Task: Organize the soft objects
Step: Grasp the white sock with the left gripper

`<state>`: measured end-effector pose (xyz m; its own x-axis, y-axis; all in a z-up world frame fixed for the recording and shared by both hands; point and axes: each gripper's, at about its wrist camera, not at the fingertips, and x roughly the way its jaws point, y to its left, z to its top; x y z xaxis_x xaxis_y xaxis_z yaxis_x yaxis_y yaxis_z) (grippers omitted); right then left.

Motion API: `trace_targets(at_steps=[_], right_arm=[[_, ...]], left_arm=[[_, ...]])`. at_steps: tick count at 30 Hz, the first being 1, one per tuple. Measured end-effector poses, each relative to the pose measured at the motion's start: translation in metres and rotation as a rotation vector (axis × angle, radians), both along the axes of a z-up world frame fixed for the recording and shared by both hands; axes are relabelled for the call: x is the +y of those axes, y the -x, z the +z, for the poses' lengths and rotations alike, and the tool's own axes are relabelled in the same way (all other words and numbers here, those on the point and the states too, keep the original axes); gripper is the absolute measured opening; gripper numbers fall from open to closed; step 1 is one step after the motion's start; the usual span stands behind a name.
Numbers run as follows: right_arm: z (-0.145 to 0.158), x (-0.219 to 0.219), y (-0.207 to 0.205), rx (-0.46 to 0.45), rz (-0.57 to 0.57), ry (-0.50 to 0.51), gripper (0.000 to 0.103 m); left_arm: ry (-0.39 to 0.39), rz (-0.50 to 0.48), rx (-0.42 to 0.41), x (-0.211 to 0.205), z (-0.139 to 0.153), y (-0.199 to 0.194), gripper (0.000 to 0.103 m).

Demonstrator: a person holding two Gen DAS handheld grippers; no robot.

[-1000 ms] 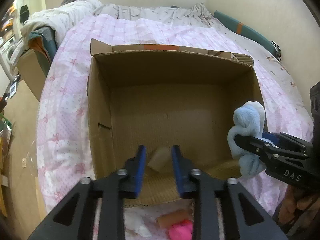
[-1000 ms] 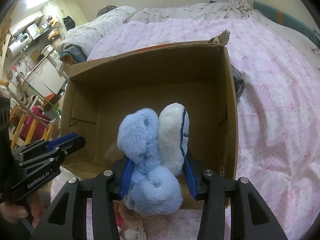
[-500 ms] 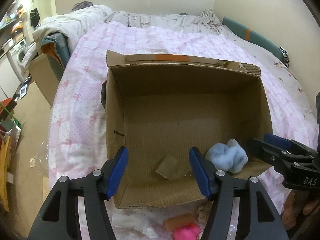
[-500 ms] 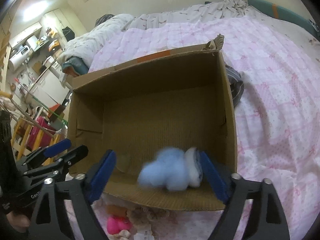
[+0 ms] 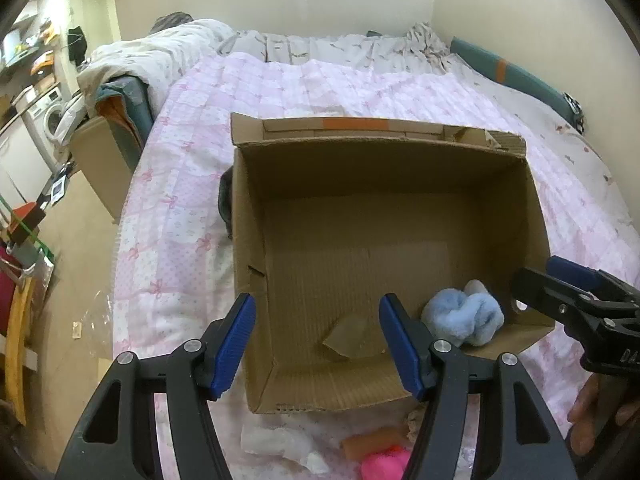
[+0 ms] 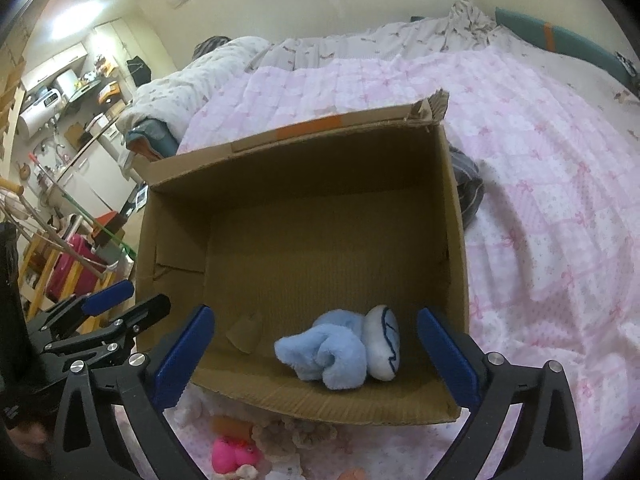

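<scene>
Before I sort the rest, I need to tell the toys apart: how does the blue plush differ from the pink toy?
The blue plush lies inside the box, near its front right corner; the pink toy lies outside on the quilt, just in front of the box. The plush is pale blue with a white part; the toy is bright pink. The plush looks larger, though the toy is partly hidden. Neither is gripped.

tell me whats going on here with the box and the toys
A person is sorting soft toys into an open brown cardboard box on a pink quilted bed. A fluffy light-blue and white plush toy lies in its near right corner. The right hand-held gripper and left hand-held gripper are both open and empty. A bright pink plush toy waits outside.
</scene>
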<state>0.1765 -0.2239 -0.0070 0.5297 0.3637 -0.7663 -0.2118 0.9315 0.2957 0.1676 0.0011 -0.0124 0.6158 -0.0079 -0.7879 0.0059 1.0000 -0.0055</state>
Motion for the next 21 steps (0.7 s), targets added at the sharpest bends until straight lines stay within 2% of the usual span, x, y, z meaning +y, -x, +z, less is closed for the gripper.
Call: trace_targets(at_steps=[7,10,13,16,18,21], right_arm=[[0.005,-0.002,0.004,-0.031,-0.017,0.018,0.103],[0.007,-0.003,0.008,-0.039,-0.022,0.033,0.103],[0.011,-0.006,0.015,-0.059,-0.029,0.035,0.103],[0.014,-0.009,0.023,-0.044,-0.016,0.014,0.103],[0.016,-0.012,0.029,-0.028,-0.008,-0.023,0.103],[0.020,-0.013,0.040,-0.026,0.006,-0.016,0.103]], left_arm=[[-0.024,0.015,-0.004,0.007,0.007,0.011,0.062],[-0.022,0.027,0.001,0.011,0.012,0.017,0.072],[-0.029,0.041,0.001,0.016,0.016,0.028,0.072],[-0.068,0.078,-0.013,0.020,0.018,0.039,0.072],[-0.048,0.091,-0.004,0.026,0.017,0.046,0.072],[-0.035,0.122,0.012,0.035,0.015,0.054,0.072]])
